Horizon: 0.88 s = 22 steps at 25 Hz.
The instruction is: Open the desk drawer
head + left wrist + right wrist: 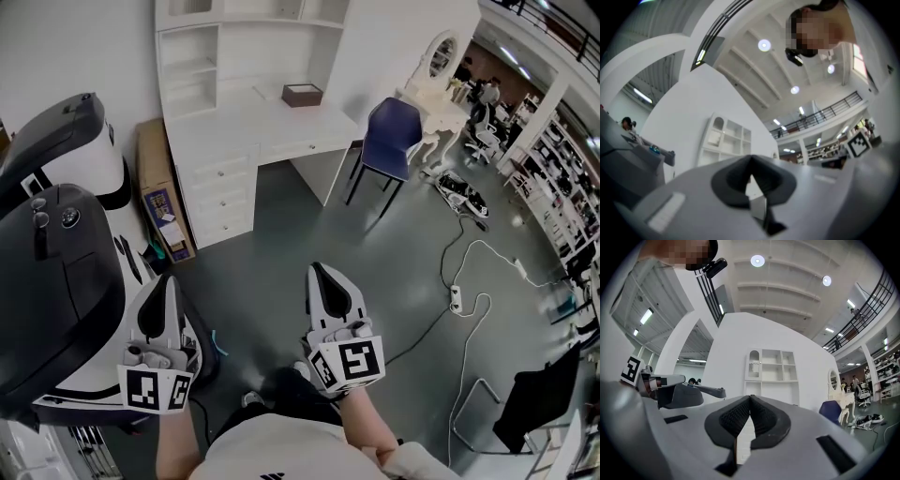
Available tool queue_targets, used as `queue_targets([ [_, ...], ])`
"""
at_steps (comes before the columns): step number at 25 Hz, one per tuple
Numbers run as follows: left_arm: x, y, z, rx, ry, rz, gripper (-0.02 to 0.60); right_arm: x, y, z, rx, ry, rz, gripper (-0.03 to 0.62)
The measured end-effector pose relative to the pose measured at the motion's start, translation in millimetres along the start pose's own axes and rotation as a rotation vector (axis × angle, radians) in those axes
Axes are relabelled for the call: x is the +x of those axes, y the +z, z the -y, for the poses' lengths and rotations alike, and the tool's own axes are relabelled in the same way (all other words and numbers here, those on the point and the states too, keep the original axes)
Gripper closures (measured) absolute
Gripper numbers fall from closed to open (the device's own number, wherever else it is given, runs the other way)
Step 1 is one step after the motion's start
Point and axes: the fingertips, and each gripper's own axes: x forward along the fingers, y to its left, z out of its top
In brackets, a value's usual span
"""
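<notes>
In the head view, the white table (246, 120) stands at upper centre against the wall, with a white shelf unit (246, 33) on it and a small brown box (302, 94) on its top. The stack of drawers (223, 199) fills the table's left front, all of them shut and well apart from both tools. A flat cardboard box (161, 187) leans just left of the drawers, a blue chair (389, 139) stands to the right of the table, and a white cable (469, 309) with a power strip (456, 298) trails over the grey floor at right. A large black and white machine (56, 281) takes up the left edge. At the bottom of the frame the left hand-held gripper (167, 281) and the right hand-held gripper (317, 269) are held side by side, pointing toward the table, both clenched and empty. In the left gripper view, the left hand-held gripper (751, 160) has its dark pads pressed together at the tips with nothing between them; the shelf unit (725, 138) shows at centre left. In the right gripper view, the right hand-held gripper (750, 398) is likewise closed on nothing, and the shelf unit (771, 376) stands straight above its jaws, the blue chair (830, 411) at lower right.
</notes>
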Motion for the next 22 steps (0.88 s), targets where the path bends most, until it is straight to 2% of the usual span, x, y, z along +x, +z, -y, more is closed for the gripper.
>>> queue_targets([
  [9,50.8,-30.6,-32.6,-0.027,0.03,-0.014,0.576,72.1,-20.1,15.5,-0.012,0.046,-0.012,0.593],
  [22,212.8,-60.4,-76.7,0.039,0.13,0.021,0.577,242.2,-28.6,105.1,-0.016,0.148,0.031,0.592],
])
